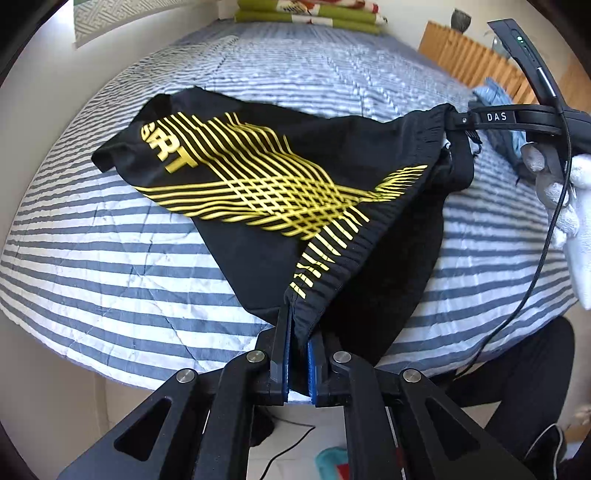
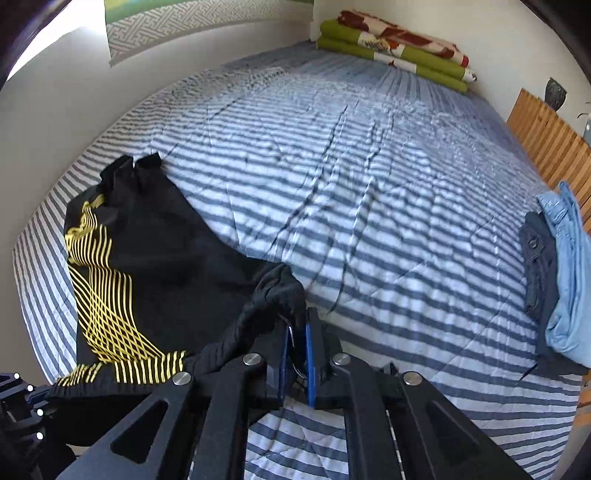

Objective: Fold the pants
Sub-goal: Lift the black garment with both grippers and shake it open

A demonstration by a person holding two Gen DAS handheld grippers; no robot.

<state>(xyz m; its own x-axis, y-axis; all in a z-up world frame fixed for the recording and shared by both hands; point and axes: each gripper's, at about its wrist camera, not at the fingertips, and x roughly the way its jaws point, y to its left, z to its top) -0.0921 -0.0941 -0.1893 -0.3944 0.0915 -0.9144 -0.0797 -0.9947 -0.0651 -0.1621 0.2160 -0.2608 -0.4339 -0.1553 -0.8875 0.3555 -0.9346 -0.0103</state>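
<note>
A wide bed with a blue-and-white striped quilt (image 2: 369, 192) fills the room beside plain pale walls (image 2: 55, 110). A patterned grey wall hanging (image 2: 192, 22) hangs above, a slatted wooden headboard (image 2: 546, 144) stands at the right, and daylight brightens the upper left corner.

A wide bed (image 2: 369, 192) fills the room, covered by a quilted spread in blue-grey and white stripes, creased here and there. Black shorts (image 1: 280, 177) with a yellow criss-cross print lie partly on it near one edge, the leg ends resting flat on the stripes while the waistband is raised off them. At the far end, against the wall, sits a folded green blanket (image 2: 395, 48) with red and white patches. Along the side by the wooden slats rests a small pile of folded clothes (image 2: 554, 280), dark and light blue.
</note>
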